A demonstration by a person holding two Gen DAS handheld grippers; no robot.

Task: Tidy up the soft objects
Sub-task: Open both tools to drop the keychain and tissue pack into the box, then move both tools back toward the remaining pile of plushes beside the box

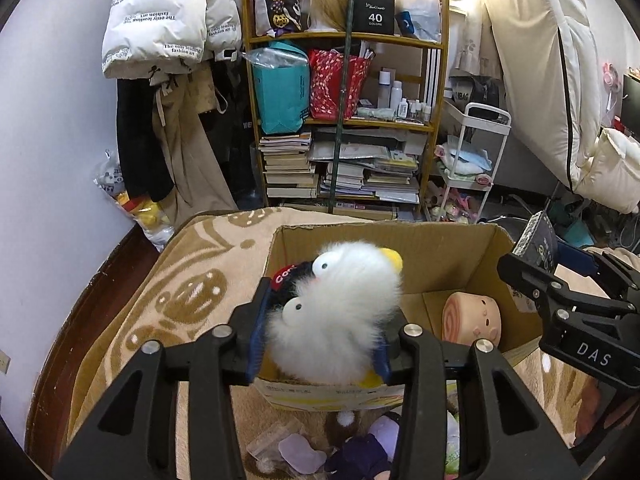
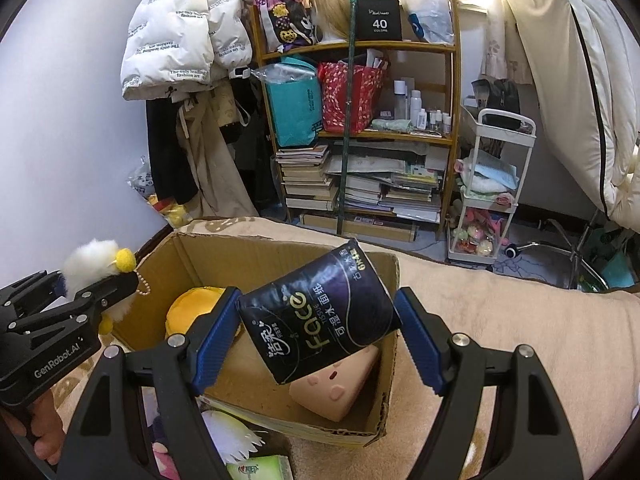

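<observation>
My left gripper (image 1: 328, 304) is shut on a white fluffy plush toy (image 1: 344, 312) with googly eyes, a yellow beak and a dark cap. It hangs over the near-left corner of an open cardboard box (image 1: 400, 228). My right gripper (image 2: 318, 292) is shut on a dark navy tissue pack (image 2: 316, 316), tilted and hanging above the same cardboard box (image 2: 280, 240). Inside the box lie a pink plush (image 2: 336, 388) and a yellow plush (image 2: 188, 312). The left gripper (image 2: 92, 288) with the white toy shows at the left of the right wrist view. The right gripper (image 1: 560, 300) shows at the right of the left wrist view.
The box stands on a beige patterned blanket (image 1: 168, 288). In front of it lie a purple plush (image 1: 376, 440) and a green tissue pack (image 2: 260, 468). Behind stand a wooden shelf (image 1: 344, 120) with books and bags, hanging coats (image 1: 160, 40) and a white cart (image 2: 492, 200). A person's hand (image 2: 40, 432) grips the left handle.
</observation>
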